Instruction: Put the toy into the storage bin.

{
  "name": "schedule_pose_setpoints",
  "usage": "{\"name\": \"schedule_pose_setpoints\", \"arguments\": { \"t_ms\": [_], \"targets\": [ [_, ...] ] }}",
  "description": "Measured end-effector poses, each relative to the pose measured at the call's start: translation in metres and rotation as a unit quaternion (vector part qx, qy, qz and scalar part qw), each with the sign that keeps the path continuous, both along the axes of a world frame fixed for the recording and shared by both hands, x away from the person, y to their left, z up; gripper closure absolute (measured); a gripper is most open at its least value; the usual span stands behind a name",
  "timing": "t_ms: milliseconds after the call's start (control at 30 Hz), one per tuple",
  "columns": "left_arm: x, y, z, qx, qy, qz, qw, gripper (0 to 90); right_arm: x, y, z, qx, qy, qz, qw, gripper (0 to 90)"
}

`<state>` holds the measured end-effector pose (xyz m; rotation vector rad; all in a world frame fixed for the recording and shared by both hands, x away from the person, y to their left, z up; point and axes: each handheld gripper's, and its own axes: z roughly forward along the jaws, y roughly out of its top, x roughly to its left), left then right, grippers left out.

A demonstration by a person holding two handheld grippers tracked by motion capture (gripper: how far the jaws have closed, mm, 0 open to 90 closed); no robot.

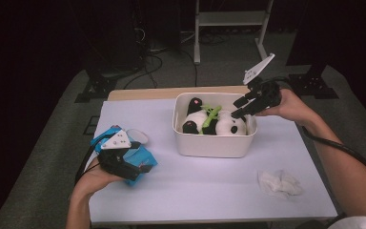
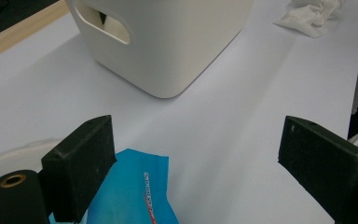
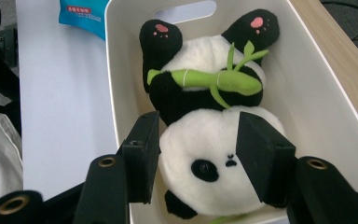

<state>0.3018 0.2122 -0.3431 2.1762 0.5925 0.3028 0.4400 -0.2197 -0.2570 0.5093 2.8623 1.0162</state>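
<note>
In bin (image 3: 307, 88): panda (image 3: 205, 135) supine, feet toward far handle; right hand-held gripper (image 3: 198, 154) spread.

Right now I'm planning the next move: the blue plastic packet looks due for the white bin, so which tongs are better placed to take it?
Left. The left tongs sit open right at the blue plastic packet, while the right tongs hover open over the plush panda in the white plastic bin.
</note>
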Motion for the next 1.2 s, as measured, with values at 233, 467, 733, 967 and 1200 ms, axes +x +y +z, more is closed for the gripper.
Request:
{"name": "schedule_pose_setpoints", "arguments": {
  "t_ms": [233,467,733,967,1200],
  "targets": [
    [0.0,-0.003,0.0,0.001,0.0,-0.005,1.0,9.6,-0.009,-0.012,-0.001,0.002,-0.003,-0.011,0.9999,46.8],
    [0.001,-0.004,-0.001,0.0,0.003,-0.004,1.0,9.7,-0.015,-0.024,-0.009,0.013,0.001,-0.019,0.9997,45.9],
    [0.001,-0.006,-0.002,0.004,0.004,-0.007,1.0,9.6,-0.024,-0.039,-0.016,0.024,0.005,-0.031,0.9992,45.2],
    [0.002,-0.006,-0.003,0.004,0.005,-0.01,0.9999,9.7,-0.032,-0.053,-0.02,0.031,0.005,-0.043,0.9986,44.7],
    [0.003,-0.008,-0.005,0.005,0.008,-0.012,0.9999,9.7,-0.04,-0.067,-0.03,0.044,0.012,-0.06,0.9972,44.2]
  ]
}}
